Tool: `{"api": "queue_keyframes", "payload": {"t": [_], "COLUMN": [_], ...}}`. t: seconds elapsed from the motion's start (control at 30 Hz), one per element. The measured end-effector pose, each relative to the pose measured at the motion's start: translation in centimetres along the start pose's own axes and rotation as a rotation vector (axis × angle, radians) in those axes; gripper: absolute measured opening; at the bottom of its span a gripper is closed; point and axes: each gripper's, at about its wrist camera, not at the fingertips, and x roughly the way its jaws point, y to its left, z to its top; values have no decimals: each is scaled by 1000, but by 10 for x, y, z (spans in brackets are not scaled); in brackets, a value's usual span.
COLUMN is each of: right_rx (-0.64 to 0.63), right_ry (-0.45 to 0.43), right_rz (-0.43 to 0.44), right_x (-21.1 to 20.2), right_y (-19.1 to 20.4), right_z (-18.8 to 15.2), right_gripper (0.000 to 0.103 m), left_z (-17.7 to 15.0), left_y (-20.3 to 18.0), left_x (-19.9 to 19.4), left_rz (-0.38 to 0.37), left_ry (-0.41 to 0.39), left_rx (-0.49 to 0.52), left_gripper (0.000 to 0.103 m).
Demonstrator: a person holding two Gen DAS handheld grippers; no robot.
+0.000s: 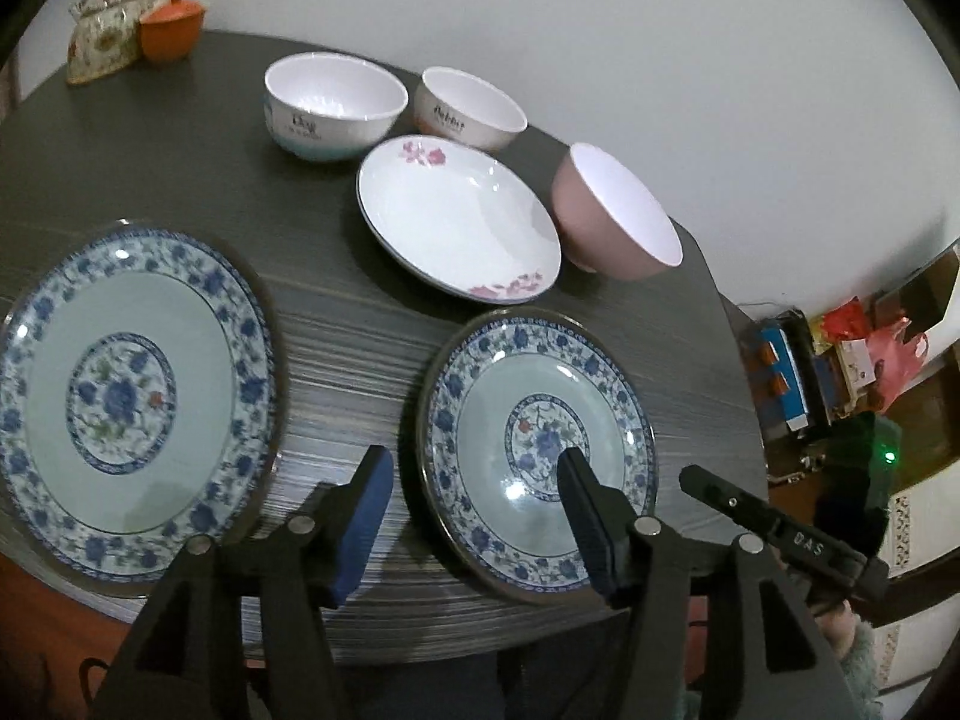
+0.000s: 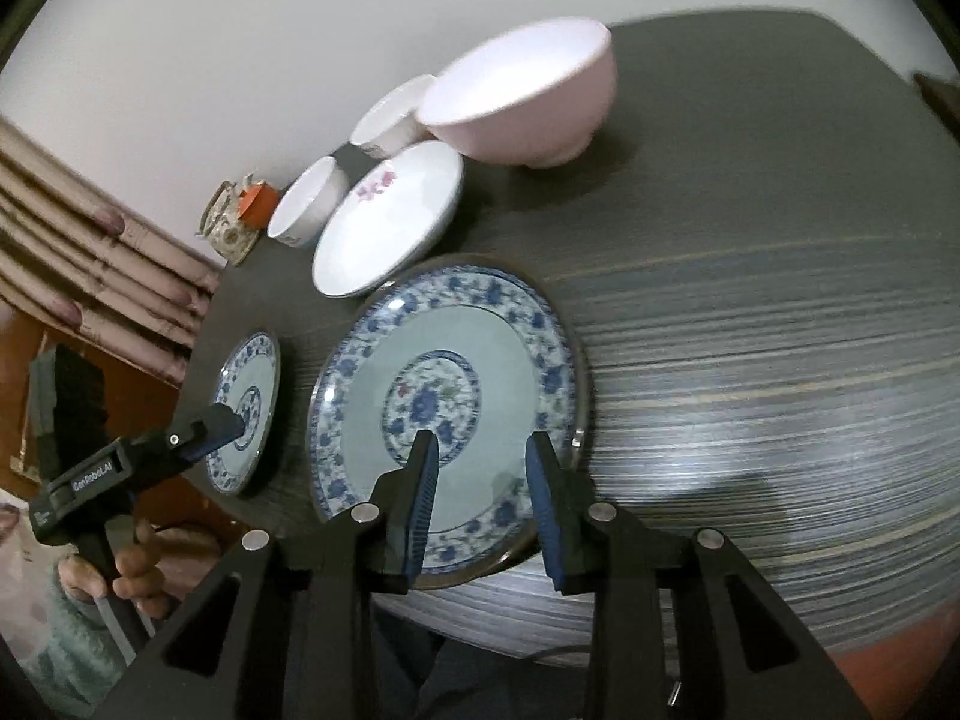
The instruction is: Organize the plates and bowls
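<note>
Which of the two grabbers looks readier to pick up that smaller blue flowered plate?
Probably the right gripper: its open fingers hang over the near rim of the smaller blue plate. The left gripper straddles that plate's left edge, one finger over bare table.
</note>
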Motion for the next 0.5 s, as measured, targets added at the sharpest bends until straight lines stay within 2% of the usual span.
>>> {"api": "queue_keyframes", "payload": {"t": [0.23, 0.5], "right_rx": [64, 81], "right_ry": [53, 69], "right_rz": [29, 42], "right_x": [15, 24], "right_y": [-25, -37], "right_z": [5, 11], "right_gripper": [30, 26], "left_z": [4, 9], "left_y": [6, 12], "left_x": [25, 37], "left_rz": [-43, -43], "left_ry": [77, 109], "left_rx": [-74, -120], "left_gripper": [58, 58]}}
